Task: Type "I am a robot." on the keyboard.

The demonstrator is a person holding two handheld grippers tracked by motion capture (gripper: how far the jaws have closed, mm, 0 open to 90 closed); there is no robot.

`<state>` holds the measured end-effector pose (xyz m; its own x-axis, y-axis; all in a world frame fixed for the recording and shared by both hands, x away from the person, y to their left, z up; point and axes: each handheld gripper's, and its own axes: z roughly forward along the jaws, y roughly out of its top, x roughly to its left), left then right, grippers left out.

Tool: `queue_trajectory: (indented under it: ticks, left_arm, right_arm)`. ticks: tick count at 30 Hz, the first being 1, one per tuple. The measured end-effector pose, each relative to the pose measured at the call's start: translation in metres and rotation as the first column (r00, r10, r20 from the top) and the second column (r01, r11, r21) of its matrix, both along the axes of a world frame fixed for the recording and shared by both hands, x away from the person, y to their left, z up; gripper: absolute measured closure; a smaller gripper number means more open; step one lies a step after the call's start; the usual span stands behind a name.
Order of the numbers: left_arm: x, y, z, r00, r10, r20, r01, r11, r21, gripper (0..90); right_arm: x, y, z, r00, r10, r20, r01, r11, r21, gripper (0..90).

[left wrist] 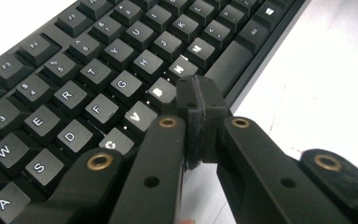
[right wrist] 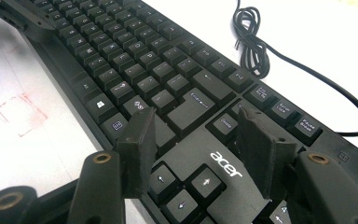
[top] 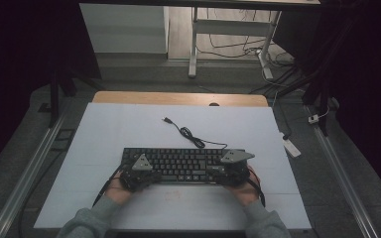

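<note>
Near the table's (top: 129,124) front edge lies a black plastic full-size keyboard (top: 178,163), probably light, stiff and best gripped at its ends. "acer" is printed above its arrow keys. The left hand-held gripper (left wrist: 196,100) is pressed together, empty, over the bottom letter row; the right hand-held gripper (right wrist: 196,140) stands spread above the arrows.

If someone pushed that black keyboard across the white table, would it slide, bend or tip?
The flat black plastic keyboard would probably slide as one stiff piece, since it lies flat on the smooth white table. Tipping seems unlikely for so low and wide a body. Its thin black cable, loosely coiled behind, looks floppy and would likely trail along.
</note>
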<state>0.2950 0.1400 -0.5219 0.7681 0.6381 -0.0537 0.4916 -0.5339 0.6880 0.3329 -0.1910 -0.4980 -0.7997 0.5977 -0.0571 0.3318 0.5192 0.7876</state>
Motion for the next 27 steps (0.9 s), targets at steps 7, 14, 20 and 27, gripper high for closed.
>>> queue_trajectory:
  ticks: [7,14,20,27]
  left_arm:
    - [0.002,-0.001,-0.004,0.9999,0.005,-0.011,-0.005,1.0000,-0.008,89.0]
    - [0.000,0.003,0.001,0.9999,0.011,0.006,-0.010,0.9997,-0.023,88.8]
    - [-0.001,0.015,0.012,0.9986,0.046,0.024,-0.043,0.9936,-0.105,70.9]
    - [0.001,0.032,0.021,0.9920,0.124,0.025,-0.119,0.9812,-0.152,48.1]
  right_arm:
    - [0.000,0.000,0.000,1.0000,-0.001,0.000,0.001,1.000,0.001,47.4]
    - [-0.001,0.000,0.001,1.0000,-0.001,-0.003,0.001,1.000,0.005,47.3]
    - [0.000,-0.002,0.001,1.0000,-0.004,-0.002,0.004,1.000,0.009,47.1]
    - [-0.002,-0.004,0.003,1.0000,0.002,0.006,-0.003,1.000,0.025,46.8]
